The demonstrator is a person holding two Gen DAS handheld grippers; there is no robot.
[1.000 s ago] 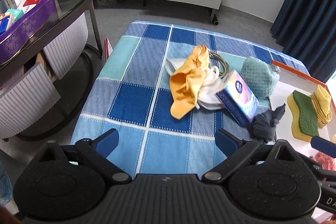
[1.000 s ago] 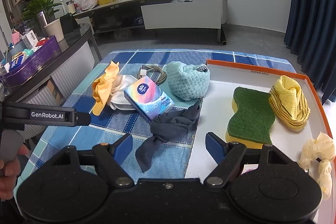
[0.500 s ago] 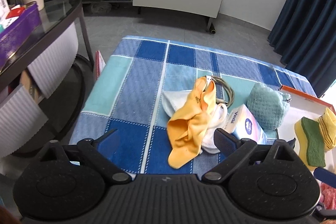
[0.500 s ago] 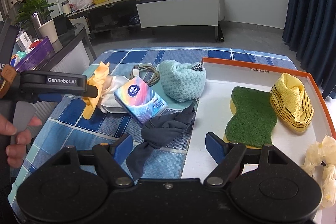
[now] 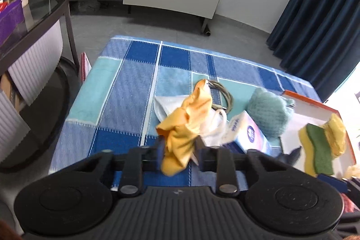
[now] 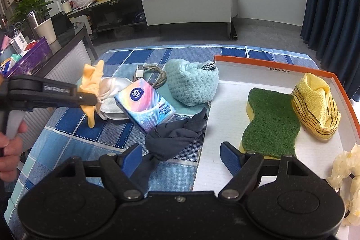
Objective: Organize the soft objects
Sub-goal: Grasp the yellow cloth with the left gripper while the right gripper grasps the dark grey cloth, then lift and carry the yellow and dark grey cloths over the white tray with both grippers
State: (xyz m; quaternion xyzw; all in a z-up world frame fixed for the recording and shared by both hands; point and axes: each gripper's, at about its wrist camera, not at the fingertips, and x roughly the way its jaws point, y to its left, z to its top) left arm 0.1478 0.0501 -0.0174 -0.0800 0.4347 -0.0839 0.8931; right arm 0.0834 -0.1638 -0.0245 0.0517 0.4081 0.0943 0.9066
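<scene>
My left gripper [image 5: 178, 151] is shut on an orange cloth [image 5: 189, 120], which also shows in the right wrist view [image 6: 91, 82], pinched by the left gripper [image 6: 91, 100]. The cloth lies over a white face mask [image 6: 112, 91]. My right gripper [image 6: 181, 158] is open and empty above a dark grey sock [image 6: 173, 138] at the edge of the orange-rimmed white tray [image 6: 265, 62]. The tray holds a green sponge [image 6: 270, 120], a yellow striped cloth [image 6: 315, 107] and a pale crumpled cloth [image 6: 344, 168].
A tissue pack [image 6: 144, 105], a teal knitted pouch [image 6: 193, 84] and a coiled cable [image 6: 153, 75] lie on the blue checked tablecloth [image 5: 135, 82]. A glass side table with a purple box [image 6: 29, 57] stands to the left.
My left gripper has moved forward to the orange cloth and shut on it. The right gripper has stayed open over the grey sock.
</scene>
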